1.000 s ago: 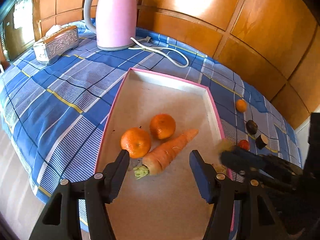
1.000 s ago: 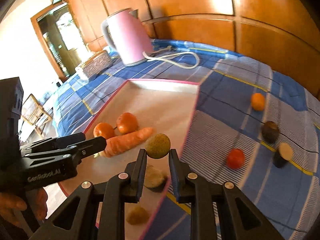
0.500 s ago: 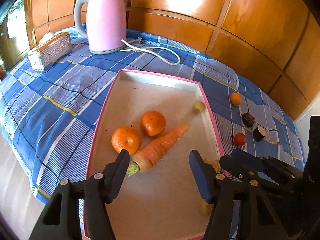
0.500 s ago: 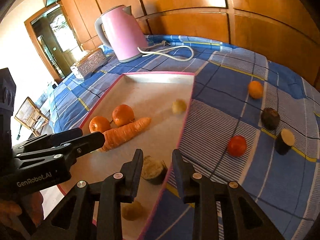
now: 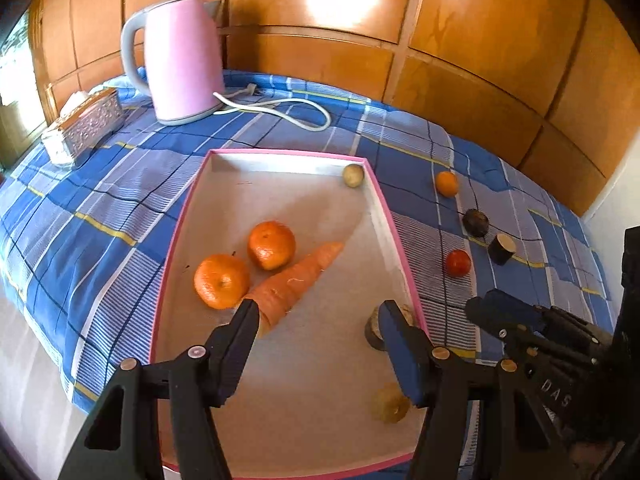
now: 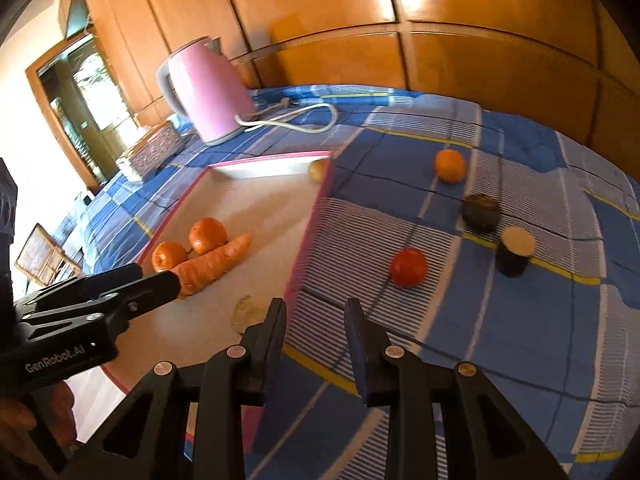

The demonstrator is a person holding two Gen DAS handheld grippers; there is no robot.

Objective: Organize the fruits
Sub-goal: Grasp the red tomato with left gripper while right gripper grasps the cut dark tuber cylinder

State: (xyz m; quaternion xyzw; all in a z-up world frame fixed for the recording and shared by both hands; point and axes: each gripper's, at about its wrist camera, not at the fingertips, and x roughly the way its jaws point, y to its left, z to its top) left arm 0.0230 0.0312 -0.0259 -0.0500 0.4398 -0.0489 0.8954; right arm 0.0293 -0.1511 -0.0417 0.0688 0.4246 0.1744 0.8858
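A pink-rimmed tray [image 5: 386,216] [image 6: 310,216] holds two oranges [image 5: 222,286] [image 5: 271,245], a carrot [image 5: 294,282] [image 6: 212,264], a small yellow-green fruit [image 5: 353,175] [image 6: 316,170] in its far right corner, a cut dark piece [image 5: 374,330] and a yellowish piece [image 5: 390,402]. On the cloth right of the tray lie a small orange [image 6: 450,165], a dark round fruit [image 6: 480,213], a cut dark piece [image 6: 516,254] and a red fruit [image 6: 408,267]. My left gripper [image 5: 316,340] is open and empty over the tray's near end. My right gripper [image 6: 316,320] is open and empty above the tray's right rim.
A pink kettle [image 5: 180,60] with a white cord [image 5: 288,106] stands at the back of the blue checked cloth [image 5: 80,200]. A silver tissue box [image 5: 88,124] sits at the back left. Wooden panels close the far side. The table edge drops off at the left.
The small yellow-green fruit, held by my right gripper a second ago, was let go and rolled to the tray's far right corner. My right gripper opened and shifted right. The left gripper drew back a little.
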